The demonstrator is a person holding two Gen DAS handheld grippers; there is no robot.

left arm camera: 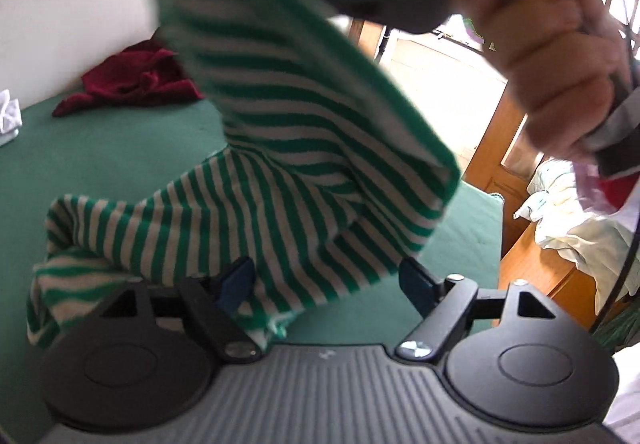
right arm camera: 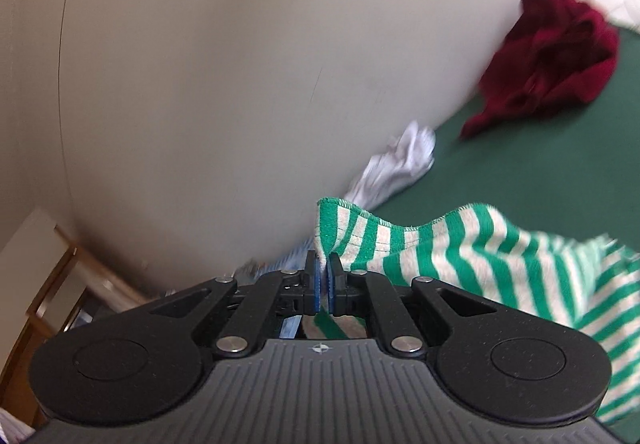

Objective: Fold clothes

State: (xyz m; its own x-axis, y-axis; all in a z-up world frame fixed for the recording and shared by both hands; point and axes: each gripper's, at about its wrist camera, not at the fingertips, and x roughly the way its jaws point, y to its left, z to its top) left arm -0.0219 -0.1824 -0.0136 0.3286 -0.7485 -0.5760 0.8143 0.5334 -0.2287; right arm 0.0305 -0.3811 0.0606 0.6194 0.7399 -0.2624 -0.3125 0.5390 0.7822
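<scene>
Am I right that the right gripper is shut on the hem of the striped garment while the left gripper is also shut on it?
Not quite: the left gripper is open, its jaws apart with the striped garment draped between them, as the left wrist view shows. The right gripper is indeed shut on the hem.

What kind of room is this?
Probably a bedroom at home: a green bed against a plain wall, loose clothes on it like the red garment, and wooden doors nearby.
</scene>
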